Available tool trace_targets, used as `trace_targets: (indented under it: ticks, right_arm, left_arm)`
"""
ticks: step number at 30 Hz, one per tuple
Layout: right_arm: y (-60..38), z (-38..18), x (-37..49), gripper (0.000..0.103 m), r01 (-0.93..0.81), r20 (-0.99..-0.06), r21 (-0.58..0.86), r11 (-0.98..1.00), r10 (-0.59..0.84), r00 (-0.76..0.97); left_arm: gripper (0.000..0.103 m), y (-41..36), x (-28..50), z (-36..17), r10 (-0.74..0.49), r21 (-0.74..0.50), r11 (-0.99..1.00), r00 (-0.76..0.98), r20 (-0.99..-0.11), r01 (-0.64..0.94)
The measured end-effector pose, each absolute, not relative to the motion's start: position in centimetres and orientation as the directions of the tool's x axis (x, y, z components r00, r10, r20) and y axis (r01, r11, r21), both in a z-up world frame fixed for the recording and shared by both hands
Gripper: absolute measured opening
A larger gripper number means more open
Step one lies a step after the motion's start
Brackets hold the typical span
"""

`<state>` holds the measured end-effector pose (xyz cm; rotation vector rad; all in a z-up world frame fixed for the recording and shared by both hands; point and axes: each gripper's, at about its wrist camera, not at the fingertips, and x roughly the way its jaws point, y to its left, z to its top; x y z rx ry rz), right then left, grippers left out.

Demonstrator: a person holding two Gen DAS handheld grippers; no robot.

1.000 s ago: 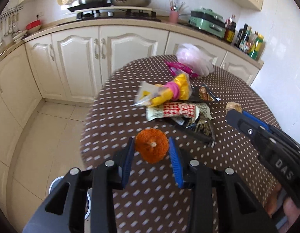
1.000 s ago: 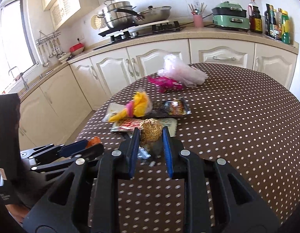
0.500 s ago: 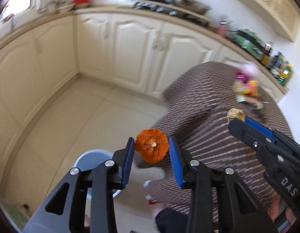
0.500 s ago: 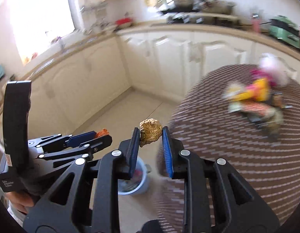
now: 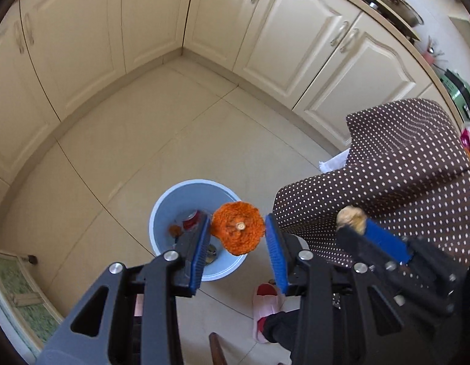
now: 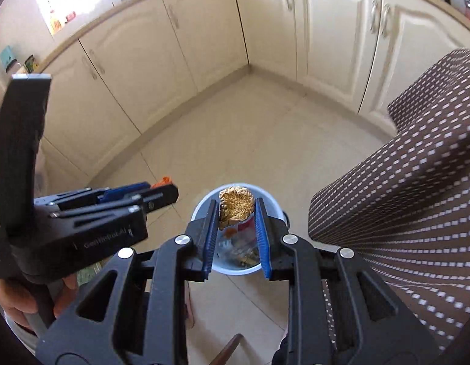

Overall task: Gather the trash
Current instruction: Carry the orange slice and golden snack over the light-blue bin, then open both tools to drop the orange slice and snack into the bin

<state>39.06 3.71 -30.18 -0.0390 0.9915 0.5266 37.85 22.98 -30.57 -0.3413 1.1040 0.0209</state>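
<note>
Beige tiled floor (image 5: pixel 174 127) with blue bin (image 5: pixel 162 206) standing below the jaws, pink slipper (image 5: pixel 265 301) just beside it

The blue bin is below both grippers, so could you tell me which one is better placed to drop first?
Right. The right gripper holds its tan lump squarely over the blue bin; the left gripper's orange peel hangs over the rim.
</note>
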Motion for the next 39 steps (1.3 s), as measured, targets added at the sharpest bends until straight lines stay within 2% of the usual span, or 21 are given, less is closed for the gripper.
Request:
trace_targets:
  ticks: [2,5,16,26,27,28,30,39]
  right_arm:
    - [4.3,-31.0,39.3,0.024,-0.438,-0.813,0.202,0.876,0.399,0.424]
    - [4.9,-32.3,39.9,0.024,-0.433,-0.824,0.211,0.876,0.398,0.403]
    - [6.6,-33.8,40.7,0.024,-0.435,-0.834,0.226,0.872,0.403,0.376]
    - [7.0,-32.9,41.3,0.026,-0.444,-0.810,0.237,0.864,0.428,0.402]
    - [7.0,-32.7,41.3,0.029,-0.445,-0.806,0.238,0.864,0.431,0.406]
    - [7.0,-32.5,41.3,0.040,-0.445,-0.801,0.240,0.863,0.435,0.411]
    - [7.0,-31.8,41.3,0.046,-0.438,-0.794,0.228,0.870,0.426,0.434]
    - [4.2,-28.0,39.6,0.046,-0.429,-0.754,0.195,0.882,0.415,0.509]
  left_arm:
    - [0.049,23.6,38.2,-31.3,-0.156,-0.268,0.943,0.449,-0.880,-0.198]
    - [0.056,23.9,38.4,-31.9,-0.142,-0.262,0.941,0.454,-0.880,-0.214]
    - [0.056,25.8,37.9,-33.4,-0.110,-0.242,0.933,0.431,-0.896,-0.266]
    - [0.056,27.2,36.8,-31.6,-0.075,-0.244,0.921,0.476,-0.876,-0.303]
    - [0.056,27.3,36.6,-31.2,-0.072,-0.245,0.920,0.483,-0.872,-0.305]
    - [0.056,27.4,36.5,-30.9,-0.070,-0.246,0.920,0.488,-0.870,-0.305]
    - [0.057,27.4,36.3,-30.3,-0.057,-0.239,0.920,0.498,-0.865,-0.310]
    - [0.057,25.5,35.1,-26.9,-0.073,-0.252,0.931,0.542,-0.837,-0.264]
